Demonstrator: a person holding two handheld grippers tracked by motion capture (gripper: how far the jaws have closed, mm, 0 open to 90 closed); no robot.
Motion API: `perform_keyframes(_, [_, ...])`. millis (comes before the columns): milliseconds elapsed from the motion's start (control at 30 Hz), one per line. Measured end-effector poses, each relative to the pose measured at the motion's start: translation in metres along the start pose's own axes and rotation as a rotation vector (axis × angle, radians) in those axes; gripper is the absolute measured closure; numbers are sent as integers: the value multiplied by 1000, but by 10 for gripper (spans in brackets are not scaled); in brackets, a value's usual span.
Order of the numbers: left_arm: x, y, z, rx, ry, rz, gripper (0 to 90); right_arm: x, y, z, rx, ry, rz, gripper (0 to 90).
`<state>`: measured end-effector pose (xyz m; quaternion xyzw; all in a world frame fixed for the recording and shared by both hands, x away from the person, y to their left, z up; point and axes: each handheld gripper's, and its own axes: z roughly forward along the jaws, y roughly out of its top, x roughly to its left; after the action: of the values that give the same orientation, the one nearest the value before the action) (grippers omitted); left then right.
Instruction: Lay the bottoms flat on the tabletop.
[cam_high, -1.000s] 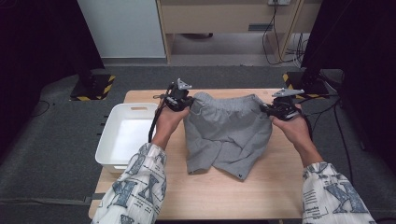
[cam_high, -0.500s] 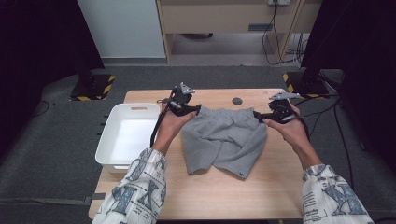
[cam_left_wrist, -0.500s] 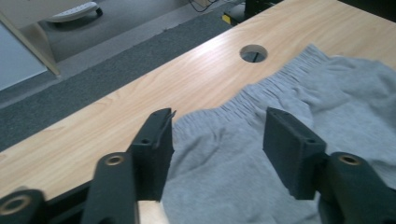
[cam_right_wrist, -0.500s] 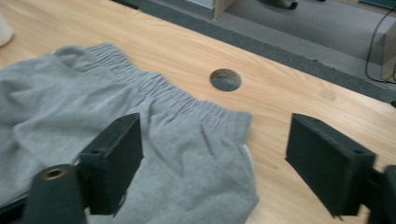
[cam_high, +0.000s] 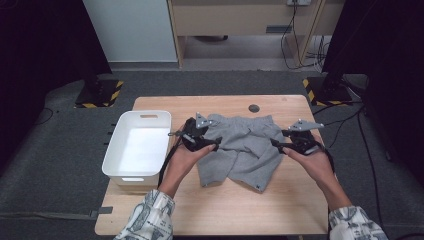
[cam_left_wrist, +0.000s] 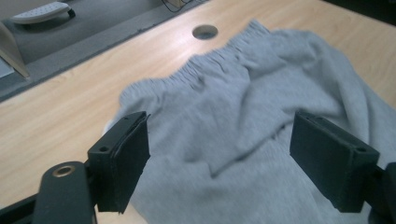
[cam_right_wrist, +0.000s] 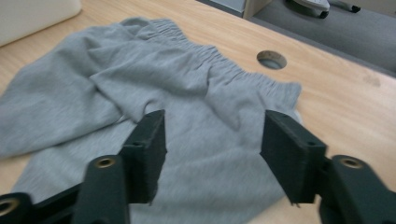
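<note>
A pair of soft grey jersey shorts with an elastic waistband lies crumpled at the middle of a pale wooden table, waistband toward the far edge, near a small round cable hole. The left gripper sits at the garment's left edge, its jaws spread and just widened, cloth below but nothing pinched. The right gripper sits at the right edge, its jaws apart after narrowing a little, pads clear of the fabric. A white rectangular plastic bin stands at the table's left side, just beside the left hand.
</note>
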<state>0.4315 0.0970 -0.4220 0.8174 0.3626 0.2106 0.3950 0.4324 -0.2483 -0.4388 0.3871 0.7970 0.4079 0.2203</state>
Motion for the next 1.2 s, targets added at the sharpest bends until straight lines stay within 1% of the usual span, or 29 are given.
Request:
perform_keyframes(33, [-4, -5, 0, -3, -6, 3, 196, 2, -5, -3, -4, 4, 5, 474])
perform_keyframes(67, [-8, -11, 1, -5, -7, 2, 202, 3, -10, -5, -6, 9, 8, 484])
perform_keyframes(100, [-11, -16, 2, 1, -10, 5, 205, 4, -15, -7, -9, 13, 12, 507])
perform_keyframes(200, [-17, -31, 5, 10, -16, 10, 223, 6, -28, -13, -17, 17, 20, 564])
perform_keyframes(267, [-19, -41, 6, 12, -15, -1, 231, 8, -34, -16, -16, 24, 16, 597])
perform_keyframes(367, [-23, -54, 5, 1, -20, -16, 251, 11, -42, -23, -35, 39, 16, 639])
perform_keyframes(467, [-28, -67, 2, 2, -22, -20, 273, 17, -50, -28, -29, 48, -4, 679])
perform_keyframes(533, [-30, -74, 0, -2, -21, -21, 276, 20, -56, -30, -37, 56, -5, 712])
perform_keyframes(667, [-35, -88, -4, 3, -28, -19, 303, 30, -66, -30, -18, 64, -29, 735])
perform_keyframes(800, [-37, -97, -11, -18, -29, -31, 353, 40, -73, -29, -15, 65, -47, 769])
perform_keyframes(833, [-37, -99, -13, -27, -29, -37, 359, 42, -74, -30, -18, 73, -39, 770])
perform_keyframes(867, [-37, -100, -14, -26, -31, -43, 369, 44, -75, -30, -21, 75, -44, 769])
perform_keyframes(900, [-38, -102, -15, -19, -32, -43, 371, 46, -75, -31, -24, 76, -47, 764])
perform_keyframes(967, [-40, -107, -16, -9, -40, -44, 370, 49, -77, -31, -30, 82, -39, 740])
perform_keyframes(1033, [-43, -112, -15, 9, -39, -30, 365, 52, -80, -28, -22, 86, -28, 695])
perform_keyframes(1100, [-44, -116, -15, 26, -50, -24, 335, 54, -81, -26, -11, 86, -29, 631])
perform_keyframes(1200, [-42, -124, -15, 44, -47, -25, 307, 53, -81, -23, -9, 82, -10, 540])
